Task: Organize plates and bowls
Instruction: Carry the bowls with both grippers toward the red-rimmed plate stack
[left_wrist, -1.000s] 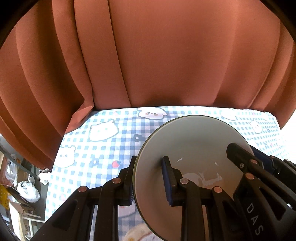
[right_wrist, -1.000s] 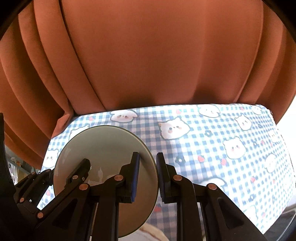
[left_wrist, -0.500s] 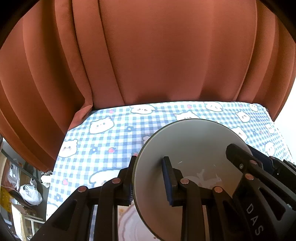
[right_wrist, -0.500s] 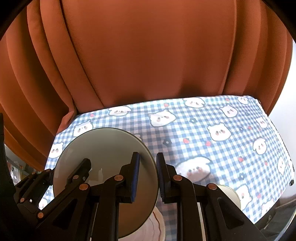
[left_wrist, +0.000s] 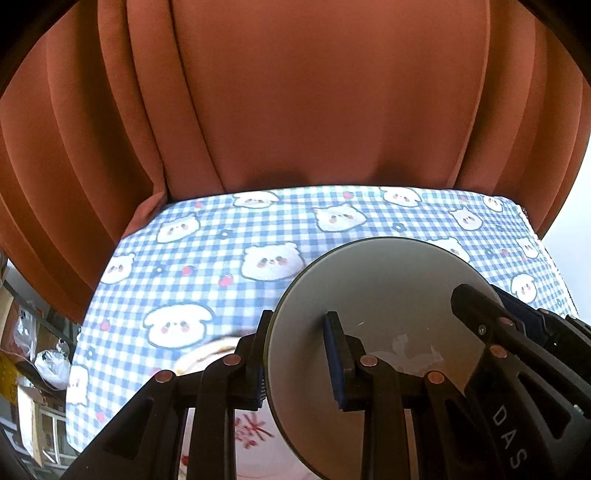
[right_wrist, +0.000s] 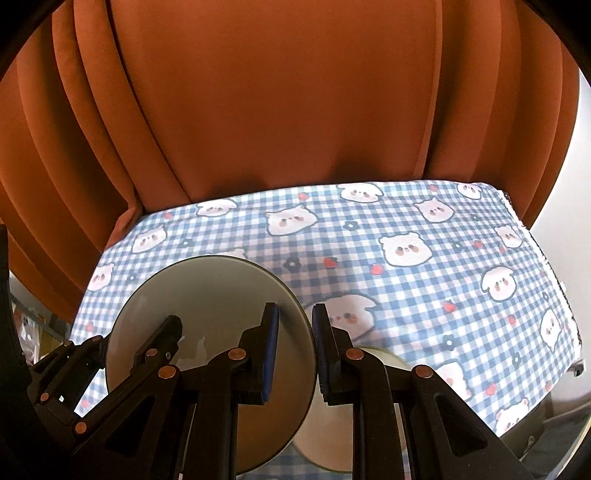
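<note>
A grey-green plate (left_wrist: 380, 295) is held up above the table, gripped on both rims. My left gripper (left_wrist: 295, 360) is shut on its left rim. My right gripper (right_wrist: 295, 350) is shut on its right rim; the plate also shows in the right wrist view (right_wrist: 207, 295). Below the left gripper lies a white plate with a red flower pattern (left_wrist: 255, 435), partly hidden. Below the right gripper a cream bowl (right_wrist: 332, 435) shows, partly hidden by the fingers.
The table carries a blue checked cloth with bear and cat faces (left_wrist: 229, 258). An orange-brown curtain (left_wrist: 314, 92) hangs behind its far edge. Clutter and shelves show past the left table edge (left_wrist: 33, 354). The cloth's right edge (right_wrist: 546, 258) drops off.
Both grippers with the plate have drawn back or tilted down: more tablecloth shows, and the flowered plate and cream bowl have come into view underneath.
</note>
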